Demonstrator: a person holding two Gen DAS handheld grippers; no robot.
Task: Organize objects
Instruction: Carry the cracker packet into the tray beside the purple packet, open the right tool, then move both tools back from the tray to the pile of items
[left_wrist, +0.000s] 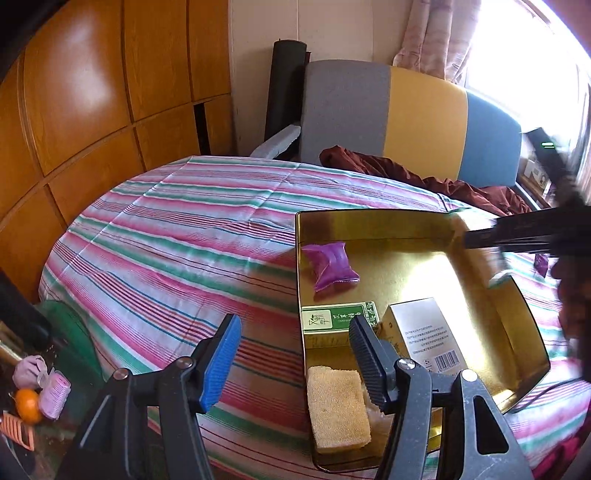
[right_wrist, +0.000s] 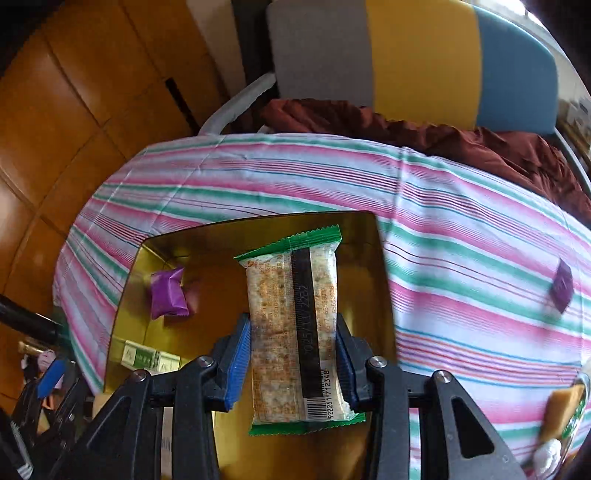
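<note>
Inside the shallow gold metal tray (left_wrist: 524, 317), a purple foil packet (left_wrist: 330, 268), green flat box (left_wrist: 338, 319), silver carton (left_wrist: 424, 334) and yellow sponge (left_wrist: 337, 408) crowd the near-left, leaving the far-right floor open.

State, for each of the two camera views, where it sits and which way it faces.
Left wrist: on the left gripper, open, facing down across the shiny gold metal tray on the striped bedsheet.
Right wrist: on the right gripper, clamping a green-edged wrapped snack bar above the tray.
Shared: tray, purple foil packet, green box.
</note>
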